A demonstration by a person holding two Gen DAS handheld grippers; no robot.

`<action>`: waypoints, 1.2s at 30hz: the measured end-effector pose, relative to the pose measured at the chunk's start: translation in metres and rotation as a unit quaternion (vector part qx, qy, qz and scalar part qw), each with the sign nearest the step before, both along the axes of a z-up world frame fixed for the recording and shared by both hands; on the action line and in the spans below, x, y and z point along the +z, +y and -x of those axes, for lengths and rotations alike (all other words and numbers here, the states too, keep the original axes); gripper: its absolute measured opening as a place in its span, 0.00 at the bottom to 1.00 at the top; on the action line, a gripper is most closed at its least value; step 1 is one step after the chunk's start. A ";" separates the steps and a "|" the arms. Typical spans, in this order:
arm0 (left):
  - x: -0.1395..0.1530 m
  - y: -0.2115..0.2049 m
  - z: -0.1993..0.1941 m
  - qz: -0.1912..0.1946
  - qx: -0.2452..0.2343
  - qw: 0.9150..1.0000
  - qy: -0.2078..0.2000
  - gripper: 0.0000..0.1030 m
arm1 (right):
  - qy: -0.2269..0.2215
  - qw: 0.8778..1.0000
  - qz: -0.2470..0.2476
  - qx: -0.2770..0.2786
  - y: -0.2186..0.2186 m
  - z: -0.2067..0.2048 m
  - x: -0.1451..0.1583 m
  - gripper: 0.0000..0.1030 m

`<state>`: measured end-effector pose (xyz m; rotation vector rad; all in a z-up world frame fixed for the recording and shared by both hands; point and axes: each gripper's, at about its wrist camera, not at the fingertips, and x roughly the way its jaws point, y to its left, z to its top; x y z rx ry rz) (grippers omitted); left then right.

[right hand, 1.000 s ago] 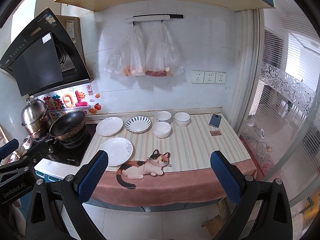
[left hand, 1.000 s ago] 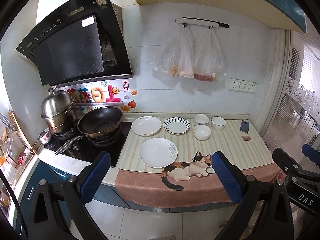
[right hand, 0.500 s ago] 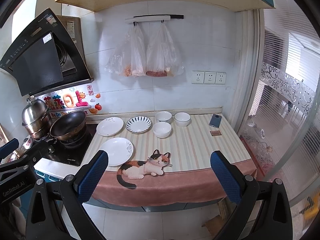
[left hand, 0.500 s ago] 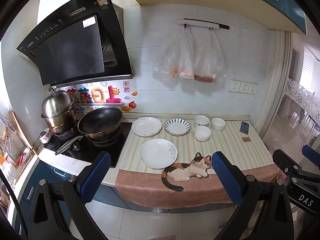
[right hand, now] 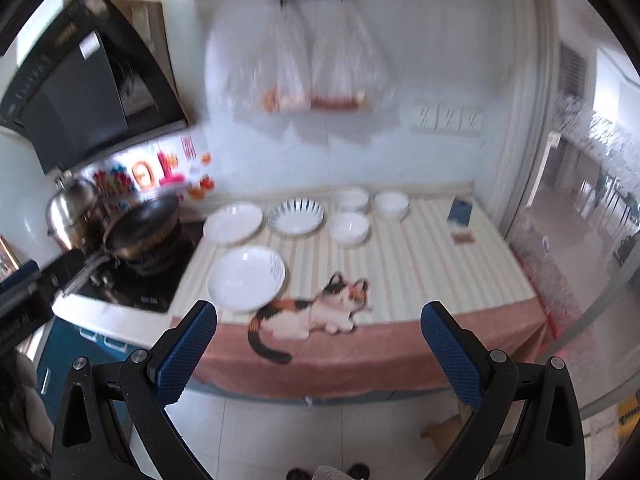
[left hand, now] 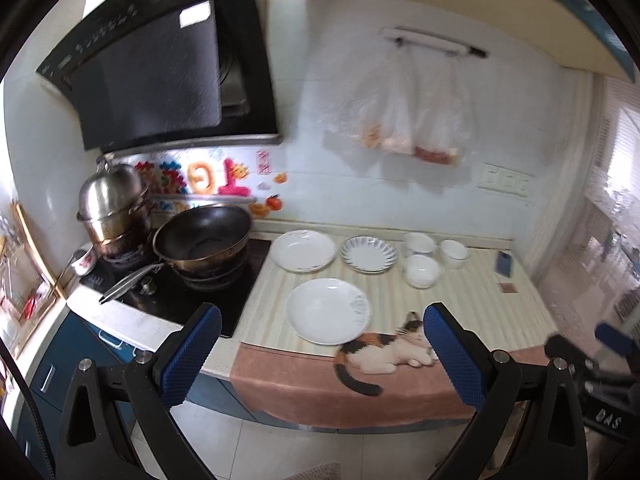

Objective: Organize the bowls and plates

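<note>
Three plates lie on the striped counter cloth: a white plate (left hand: 328, 310) (right hand: 246, 278) near the front, another white plate (left hand: 303, 250) (right hand: 233, 223) behind it, and a blue-striped plate (left hand: 369, 254) (right hand: 296, 217) to its right. Three white bowls sit right of them: the front bowl (left hand: 421, 271) (right hand: 348, 229), the back left bowl (left hand: 418, 242) (right hand: 350, 201) and the back right bowl (left hand: 454, 249) (right hand: 392, 203). My left gripper (left hand: 320, 354) is open and empty, short of the counter's front edge. My right gripper (right hand: 320, 354) is likewise open, empty and off the counter.
A black wok (left hand: 202, 242) and a steel pot (left hand: 114, 208) stand on the stove at the left. A phone (right hand: 460, 211) and a small card (right hand: 464, 238) lie at the counter's right. Plastic bags (right hand: 312, 60) hang on the wall. A glass door (right hand: 580, 240) borders the right side.
Both grippers have moved toward the counter, so plates and bowls look larger. The views are now motion-blurred. Nothing on the counter has moved.
</note>
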<state>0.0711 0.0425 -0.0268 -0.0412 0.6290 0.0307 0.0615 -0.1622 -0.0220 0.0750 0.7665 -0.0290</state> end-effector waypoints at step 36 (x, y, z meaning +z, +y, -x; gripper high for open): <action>-0.342 0.054 -0.346 0.000 0.077 0.936 0.344 0.71 | 0.280 0.947 -0.083 0.135 0.043 -0.404 -0.350 0.86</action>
